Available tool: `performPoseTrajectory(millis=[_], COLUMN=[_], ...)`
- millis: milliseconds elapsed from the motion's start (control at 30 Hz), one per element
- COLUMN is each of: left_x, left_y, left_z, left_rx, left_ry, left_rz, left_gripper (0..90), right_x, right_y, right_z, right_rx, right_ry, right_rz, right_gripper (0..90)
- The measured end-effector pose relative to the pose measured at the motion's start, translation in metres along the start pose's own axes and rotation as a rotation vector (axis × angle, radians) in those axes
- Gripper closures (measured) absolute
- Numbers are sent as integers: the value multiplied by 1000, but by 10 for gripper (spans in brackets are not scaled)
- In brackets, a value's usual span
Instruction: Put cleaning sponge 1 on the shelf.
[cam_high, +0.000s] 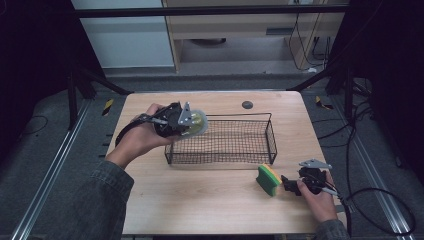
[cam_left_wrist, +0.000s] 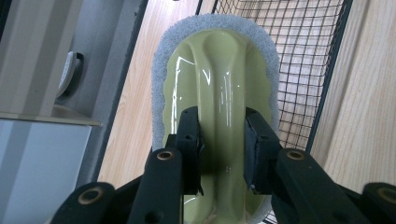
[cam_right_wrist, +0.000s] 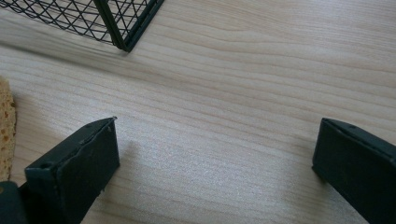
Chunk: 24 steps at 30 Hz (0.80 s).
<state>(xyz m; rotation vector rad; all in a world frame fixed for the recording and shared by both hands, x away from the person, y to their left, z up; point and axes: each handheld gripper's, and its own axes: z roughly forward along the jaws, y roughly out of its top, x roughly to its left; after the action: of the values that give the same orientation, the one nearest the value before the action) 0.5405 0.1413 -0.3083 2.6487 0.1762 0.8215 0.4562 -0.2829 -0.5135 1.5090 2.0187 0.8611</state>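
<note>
**Left gripper view: scrubber clamped by its handle at the basket's corner**

The left gripper view shows the handled scrub pad (cam_left_wrist: 219, 79), pale green glossy plastic with a grey scouring rim, held by its raised central ridge. The left gripper (cam_left_wrist: 222, 140) has its jaws closed on that ridge, one pad on each side. The scrubber's long axis runs straight out along the jaws, away from the hand. In the high view the pad is held up above the near-left corner of the wire basket (cam_high: 272, 137), so the basket's open floor lies just to the right of and beyond the left gripper (cam_high: 192, 122), which is by far the nearer one to it.

The right gripper (cam_high: 286, 184) rests low on the wooden table (cam_high: 200, 200), jaws spread wide with nothing between them. A yellow-and-green sponge (cam_high: 268, 179) stands on edge just to their left, close to the tips.

Count: one scrub pad, one sponge, one basket, two grippers.
</note>
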Motion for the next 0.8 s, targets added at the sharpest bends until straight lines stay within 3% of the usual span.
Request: performPoseTrajectory(millis=[233, 800], left_x=[-1, -2], left_y=[3, -1], left_z=[1, 33], left_rx=[8, 36], left_ry=[6, -38], left_rz=[24, 66], left_gripper=[707, 707], right_x=[0, 0], right_y=[0, 0], right_z=[0, 0], right_rx=[1, 1], right_ry=[4, 4], right_rz=[-2, -2], right_gripper=[7, 7])
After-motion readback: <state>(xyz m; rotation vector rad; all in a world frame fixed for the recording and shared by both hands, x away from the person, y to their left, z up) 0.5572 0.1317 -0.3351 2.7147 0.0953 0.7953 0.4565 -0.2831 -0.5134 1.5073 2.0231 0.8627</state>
